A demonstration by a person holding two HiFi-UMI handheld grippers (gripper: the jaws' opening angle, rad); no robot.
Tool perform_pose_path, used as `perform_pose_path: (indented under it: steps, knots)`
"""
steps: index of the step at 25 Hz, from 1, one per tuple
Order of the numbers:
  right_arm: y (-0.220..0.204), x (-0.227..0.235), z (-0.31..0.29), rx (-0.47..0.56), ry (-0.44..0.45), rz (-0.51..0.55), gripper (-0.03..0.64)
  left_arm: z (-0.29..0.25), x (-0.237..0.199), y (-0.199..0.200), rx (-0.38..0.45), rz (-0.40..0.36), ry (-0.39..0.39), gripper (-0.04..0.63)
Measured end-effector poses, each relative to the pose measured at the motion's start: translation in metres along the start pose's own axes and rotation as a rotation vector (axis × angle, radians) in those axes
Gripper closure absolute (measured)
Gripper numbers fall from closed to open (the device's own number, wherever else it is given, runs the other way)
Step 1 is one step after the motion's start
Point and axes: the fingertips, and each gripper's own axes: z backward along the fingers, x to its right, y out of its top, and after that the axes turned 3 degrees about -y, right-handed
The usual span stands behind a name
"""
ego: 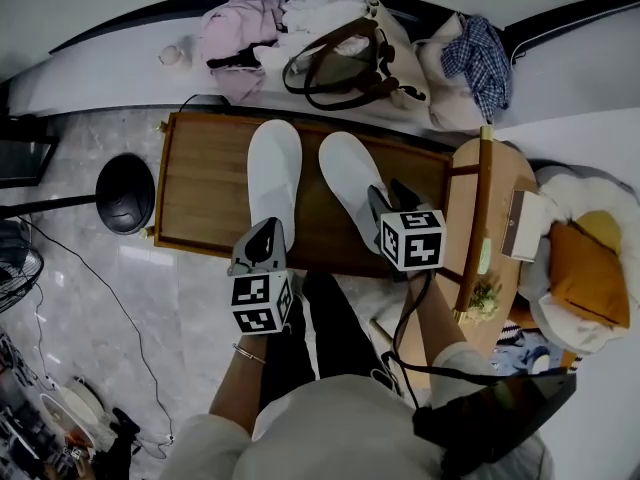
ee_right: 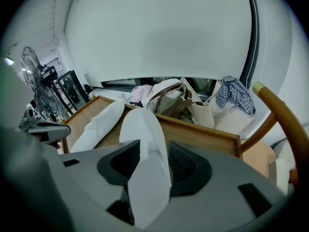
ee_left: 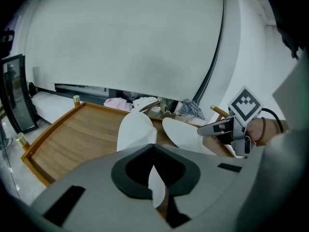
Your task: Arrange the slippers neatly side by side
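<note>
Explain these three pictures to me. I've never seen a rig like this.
There is no robot here: a person holds a gripper in each hand. The head view looks down from a camera on the person's head. The other two views come from cameras riding on each gripper, looking along its jaws. The left gripper has its jaws shut on the near end of the left slipper. The right gripper's jaws stand apart, with the right slipper between them, not pinched. Both slippers are white and lie on a wooden tray. A bag and clothes lie behind.
</note>
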Motion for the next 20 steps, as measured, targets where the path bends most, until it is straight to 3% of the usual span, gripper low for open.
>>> perform_pose_path:
  steps: [13, 17, 20]
  knots:
    - [-0.007, -0.008, -0.02, -0.053, 0.09, 0.021, 0.424, -0.005, 0.0, -0.004, -0.015, 0.025, -0.003, 0.578]
    - [-0.006, -0.012, -0.022, -0.063, 0.1, 0.029, 0.486, -0.007, -0.004, -0.004, -0.02, 0.029, 0.0, 0.578]
    - [-0.008, -0.013, -0.022, -0.064, 0.096, 0.029, 0.492, -0.008, -0.006, -0.004, -0.026, 0.028, 0.004, 0.578]
